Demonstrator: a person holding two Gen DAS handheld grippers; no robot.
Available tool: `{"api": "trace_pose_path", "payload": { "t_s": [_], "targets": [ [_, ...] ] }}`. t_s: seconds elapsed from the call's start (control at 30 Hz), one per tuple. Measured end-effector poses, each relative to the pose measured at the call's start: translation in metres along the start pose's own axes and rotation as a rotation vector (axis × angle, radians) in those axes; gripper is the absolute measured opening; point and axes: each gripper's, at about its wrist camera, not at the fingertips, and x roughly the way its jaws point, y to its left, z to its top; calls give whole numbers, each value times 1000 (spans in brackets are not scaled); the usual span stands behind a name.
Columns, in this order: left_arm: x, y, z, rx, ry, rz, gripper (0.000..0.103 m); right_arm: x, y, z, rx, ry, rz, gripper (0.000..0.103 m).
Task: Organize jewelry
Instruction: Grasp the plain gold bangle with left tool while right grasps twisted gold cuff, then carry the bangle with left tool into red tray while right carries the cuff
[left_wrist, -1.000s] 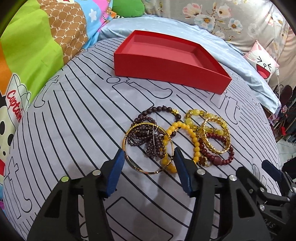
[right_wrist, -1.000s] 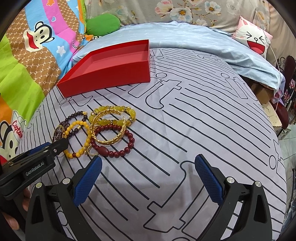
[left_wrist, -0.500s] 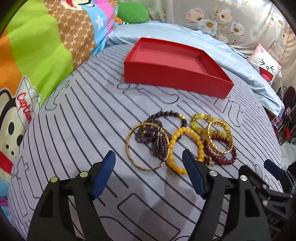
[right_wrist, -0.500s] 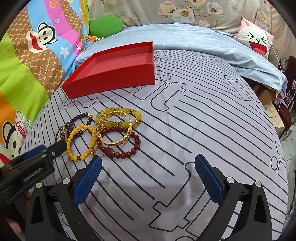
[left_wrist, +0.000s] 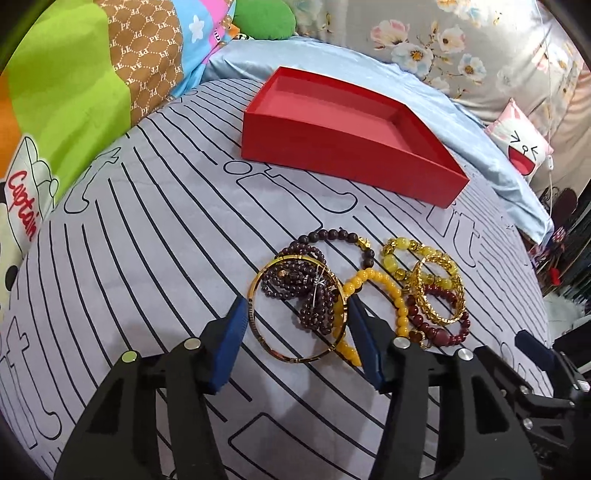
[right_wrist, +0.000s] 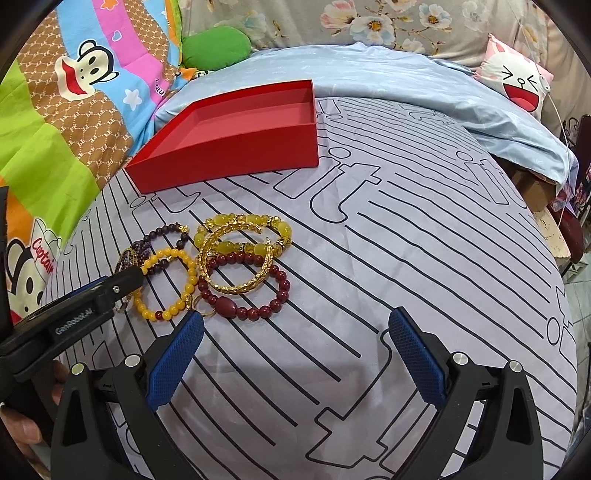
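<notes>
On left tongs (right_wrist: 122, 282): "GenRobot.AI"

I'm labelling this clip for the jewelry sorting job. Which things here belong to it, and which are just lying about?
Belongs to the job:
- red tray, empty
- gold bangle
- dark purple bead strand
- yellow bead bracelet
- dark red bead bracelet
- gold chain bangle

Just lying about:
- cartoon monkey blanket
- green cushion
- white cartoon pillow

Striped bedsheet (right_wrist: 369, 258) under bracelets (right_wrist: 240, 266), red box (right_wrist: 236, 147)
</notes>
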Motion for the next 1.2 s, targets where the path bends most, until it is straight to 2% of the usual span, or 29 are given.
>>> {"api": "trace_pose_path", "payload": {
  "t_s": [0.17, 0.3, 0.67, 1.07, 1.2],
  "targets": [
    [-4, 1, 0, -8, -1, -18, 52, 0, 2, 2, -7, -3, -1, 97],
    [-13, 1, 1, -1, -22, -6, 52, 0, 4, 4, -13, -6, 3, 97],
    [-36, 3, 10, 25, -65, 82, 52, 9, 22, 27, -72, -39, 58, 96],
    [-29, 2, 14, 56, -54, 116, 52, 40, 43, 31, -127, 24, 83, 58],
    [-25, -1, 14, 62, -44, 116, 52, 41, 40, 30, -125, 21, 87, 55]
  ]
}}
